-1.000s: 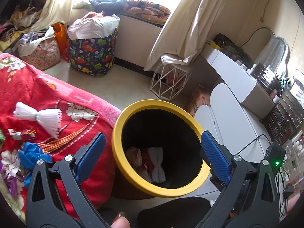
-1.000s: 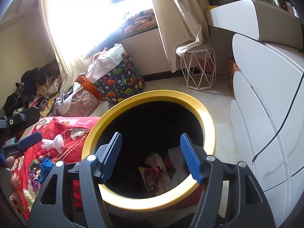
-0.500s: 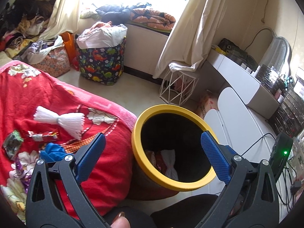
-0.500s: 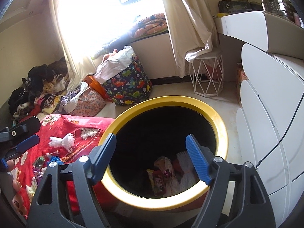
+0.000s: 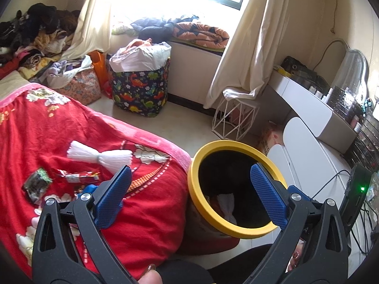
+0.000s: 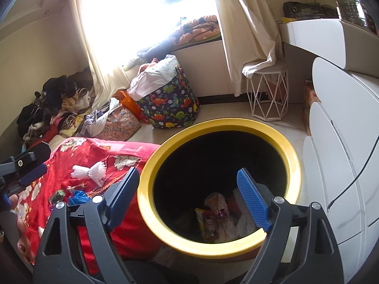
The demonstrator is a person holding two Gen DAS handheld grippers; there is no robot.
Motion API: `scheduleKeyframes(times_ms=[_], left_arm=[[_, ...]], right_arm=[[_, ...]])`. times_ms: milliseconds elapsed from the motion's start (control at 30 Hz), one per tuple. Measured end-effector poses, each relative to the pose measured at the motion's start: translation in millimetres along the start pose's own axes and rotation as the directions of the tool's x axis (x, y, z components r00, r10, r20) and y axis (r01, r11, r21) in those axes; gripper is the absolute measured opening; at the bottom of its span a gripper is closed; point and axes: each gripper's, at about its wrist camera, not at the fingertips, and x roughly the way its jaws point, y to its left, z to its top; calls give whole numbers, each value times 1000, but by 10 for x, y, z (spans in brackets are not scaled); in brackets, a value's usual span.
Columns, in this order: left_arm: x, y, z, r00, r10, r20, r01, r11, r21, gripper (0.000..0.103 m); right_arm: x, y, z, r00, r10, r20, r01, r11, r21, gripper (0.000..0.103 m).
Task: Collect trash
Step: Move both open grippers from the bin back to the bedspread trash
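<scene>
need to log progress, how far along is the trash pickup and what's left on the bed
Partly done. Several wrappers and a white foam net already lie in the bottom of the yellow-rimmed bin. Nothing is in hand: the left gripper and right gripper are both open and empty. Left on the red blanket: a white foam net, a red wrapper, a dark foil wrapper and a blue scrap.

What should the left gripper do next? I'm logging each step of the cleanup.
Probably carry the left gripper, open and empty, leftward and down over the red blanket toward the white tassel. Loose trash lies there, along with a red wrapper, while the yellow-rimmed bin already holds pieces.
</scene>
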Motion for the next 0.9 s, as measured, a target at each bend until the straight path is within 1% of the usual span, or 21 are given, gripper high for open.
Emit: scheduleKeyframes(times_ms=[167, 267, 567, 900], left_arm=[[-68, 98, 16, 1000, 19, 19, -19, 1000, -4, 92], [-104, 147, 34, 999, 31, 29, -31, 1000, -5, 92], [-181, 333, 50, 998, 49, 45, -48, 999, -23, 92], [-293, 604, 73, 994, 85, 63, -81, 994, -67, 92]], right_arm=[[3, 95, 16, 1000, 16, -4, -16, 1000, -23, 82], [9, 169, 19, 1000, 30, -9, -30, 999, -37, 84], [34, 398, 12, 999, 50, -20, -51, 996, -76, 85], [89, 725, -38, 995, 84, -46, -89, 986, -138, 86]])
